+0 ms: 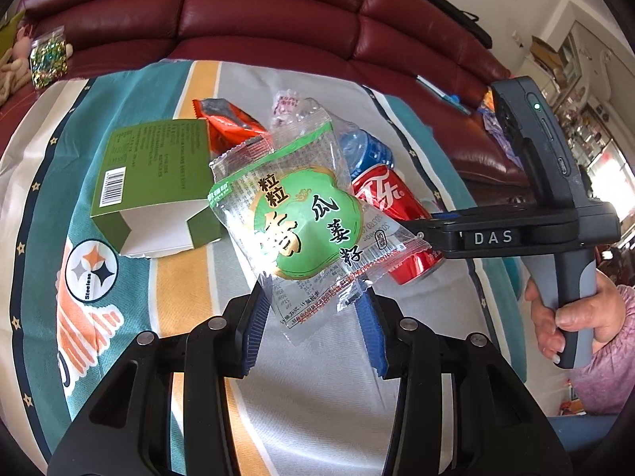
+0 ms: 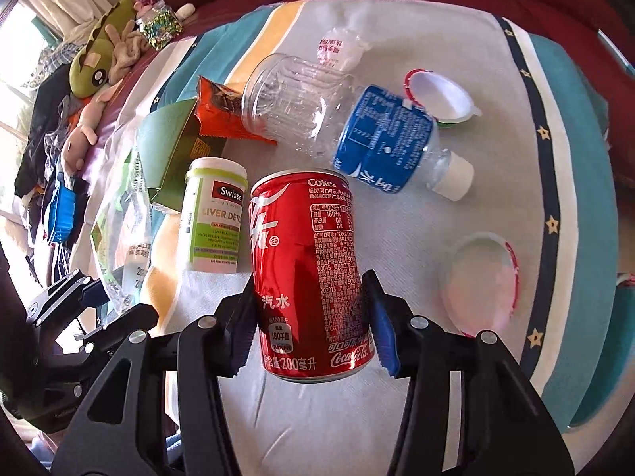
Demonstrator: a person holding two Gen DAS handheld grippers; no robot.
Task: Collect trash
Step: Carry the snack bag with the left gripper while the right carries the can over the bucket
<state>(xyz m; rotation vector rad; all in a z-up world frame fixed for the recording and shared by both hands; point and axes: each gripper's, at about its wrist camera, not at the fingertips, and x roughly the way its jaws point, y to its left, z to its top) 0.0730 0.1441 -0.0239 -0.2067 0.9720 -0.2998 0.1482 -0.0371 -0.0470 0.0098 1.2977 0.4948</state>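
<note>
My left gripper (image 1: pixel 313 305) is shut on a clear snack wrapper with a green label (image 1: pixel 305 222) and holds it up above the cloth. In the right wrist view that wrapper (image 2: pixel 123 238) hangs at the left edge. A small red cola can (image 2: pixel 313 277) lies on the cloth, and my right gripper (image 2: pixel 309 317) is shut on it, a blue pad against each side. The same can (image 1: pixel 397 214) shows behind the wrapper in the left wrist view.
On the striped cloth (image 2: pixel 516 166) over a red sofa (image 1: pixel 278 8) lie a clear bottle with a blue label (image 2: pixel 357 135), a white supplement bottle (image 2: pixel 214 218), a green box (image 1: pixel 154 182), an orange wrapper (image 1: pixel 230 123) and two plastic lids (image 2: pixel 440 99) (image 2: pixel 480 281). A hand (image 1: pixel 571 317) grips the right tool's handle.
</note>
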